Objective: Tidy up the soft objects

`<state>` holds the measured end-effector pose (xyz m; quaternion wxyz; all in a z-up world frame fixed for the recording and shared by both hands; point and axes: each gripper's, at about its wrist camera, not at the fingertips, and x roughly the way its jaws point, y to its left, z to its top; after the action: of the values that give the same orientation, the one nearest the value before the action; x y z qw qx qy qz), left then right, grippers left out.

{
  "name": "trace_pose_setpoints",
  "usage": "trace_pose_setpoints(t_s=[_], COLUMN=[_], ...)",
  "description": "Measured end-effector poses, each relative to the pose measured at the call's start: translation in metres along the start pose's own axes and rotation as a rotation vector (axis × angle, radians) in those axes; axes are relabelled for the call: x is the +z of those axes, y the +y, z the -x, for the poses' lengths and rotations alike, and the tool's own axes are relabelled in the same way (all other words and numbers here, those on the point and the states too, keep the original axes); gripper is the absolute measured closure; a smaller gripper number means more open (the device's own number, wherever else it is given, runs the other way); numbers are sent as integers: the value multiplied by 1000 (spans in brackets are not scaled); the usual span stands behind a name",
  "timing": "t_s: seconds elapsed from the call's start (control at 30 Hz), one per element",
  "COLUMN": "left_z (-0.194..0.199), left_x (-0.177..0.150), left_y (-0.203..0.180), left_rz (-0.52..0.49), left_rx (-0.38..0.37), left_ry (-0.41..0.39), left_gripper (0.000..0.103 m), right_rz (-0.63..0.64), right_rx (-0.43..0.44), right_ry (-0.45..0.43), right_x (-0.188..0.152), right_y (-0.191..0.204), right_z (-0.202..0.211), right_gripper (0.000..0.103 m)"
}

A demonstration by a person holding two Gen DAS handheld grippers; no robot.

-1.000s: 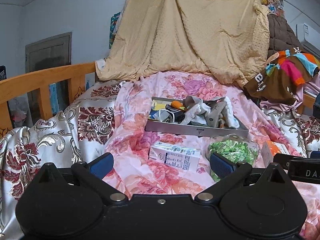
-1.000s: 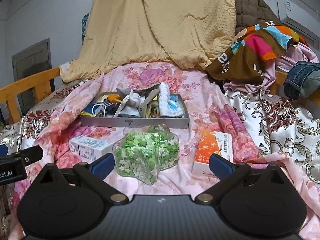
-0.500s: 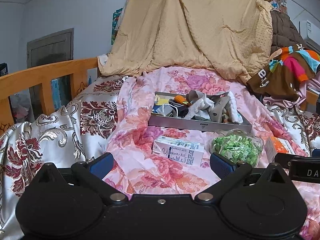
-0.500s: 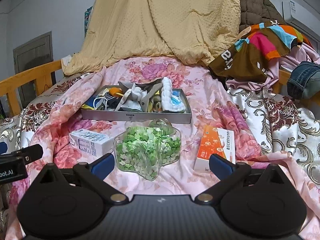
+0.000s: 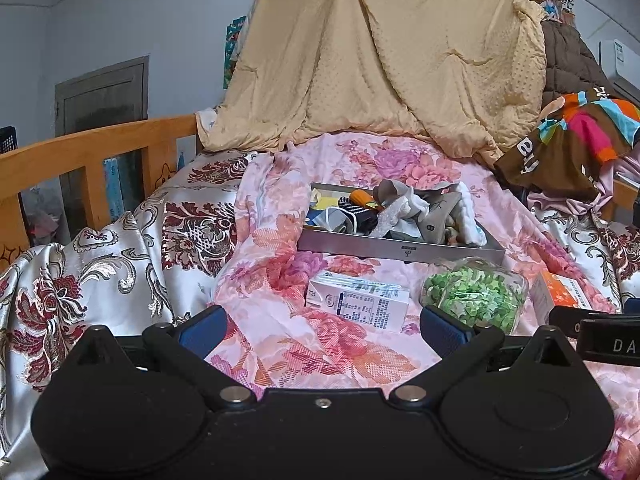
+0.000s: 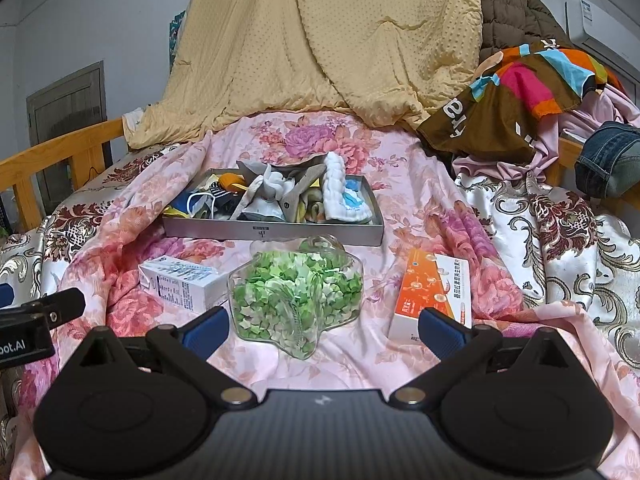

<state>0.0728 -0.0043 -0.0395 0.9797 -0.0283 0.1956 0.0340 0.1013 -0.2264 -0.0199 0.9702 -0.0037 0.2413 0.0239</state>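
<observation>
A grey metal tray (image 5: 400, 246) (image 6: 272, 234) lies on the pink floral bedspread, heaped with soft things: socks, a white towel (image 6: 340, 196), a face mask and cloths. My left gripper (image 5: 322, 326) hangs open above the bedspread, well short of the tray, with nothing between its blue pads. In the right wrist view my right gripper (image 6: 322, 328) is open too, with the star-shaped glass jar (image 6: 296, 294) just beyond its fingers. Neither gripper touches anything.
A white carton (image 5: 358, 300) (image 6: 182, 282), the jar of green paper stars (image 5: 474, 294) and an orange box (image 6: 434, 292) (image 5: 560, 294) lie in front of the tray. A tan quilt (image 5: 384, 60) hangs behind. Clothes (image 6: 516, 100) pile at right; a wooden rail (image 5: 80, 156) runs at left.
Both grippers have drifted slightly forward and leftward over the bed, so the tray and the boxes sit a little closer and further right in view. The jaws stayed open; nothing was touched.
</observation>
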Motion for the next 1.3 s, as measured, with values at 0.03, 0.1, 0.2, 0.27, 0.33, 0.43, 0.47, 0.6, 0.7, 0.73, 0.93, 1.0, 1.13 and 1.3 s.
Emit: trace_pose_setpoints(t_s=[0.03, 0.1, 0.2, 0.27, 0.33, 0.43, 0.47, 0.6, 0.7, 0.73, 0.93, 1.0, 1.13, 1.3], left_z=[0, 0, 0, 0, 0, 0, 0, 0, 0, 1, 4, 6, 6, 7], left_x=[0, 0, 0, 0, 0, 0, -1, -1, -1, -2, -4, -4, -2, -1], left_y=[0, 0, 0, 0, 0, -1, -1, -1, -1, -1, -3, -4, -4, -3], left_rz=[2, 3, 3, 2, 2, 2, 2, 4, 6, 8, 22, 22, 14, 25], left_rx=[0, 1, 1, 0, 0, 0, -1, -3, -6, -8, -25, -27, -26, -37], left_ry=[0, 1, 0, 0, 0, 2, 3, 6, 7, 7, -1, -6, 0, 7], left_gripper=[1, 1, 1, 1, 1, 1, 1, 1, 1, 1, 1, 1, 1, 1], right_rz=[0, -1, 0, 0, 0, -1, -2, -2, -2, -2, -3, -3, -3, -2], right_rx=[0, 1, 1, 1, 1, 2, 3, 4, 4, 4, 10, 10, 10, 11], right_ry=[0, -1, 0, 0, 0, 0, -1, 0, 0, 0, -3, -4, -3, 0], right_x=[0, 0, -1, -1, -1, -1, -1, -3, -2, -2, -4, -3, -3, -3], right_y=[0, 0, 0, 0, 0, 0, 0, 0, 0, 0, 2, 1, 1, 2], right_z=[0, 0, 0, 0, 0, 0, 0, 0, 0, 0, 0, 1, 0, 0], right_gripper=[0, 0, 0, 0, 0, 0, 0, 0, 0, 0, 0, 0, 0, 0])
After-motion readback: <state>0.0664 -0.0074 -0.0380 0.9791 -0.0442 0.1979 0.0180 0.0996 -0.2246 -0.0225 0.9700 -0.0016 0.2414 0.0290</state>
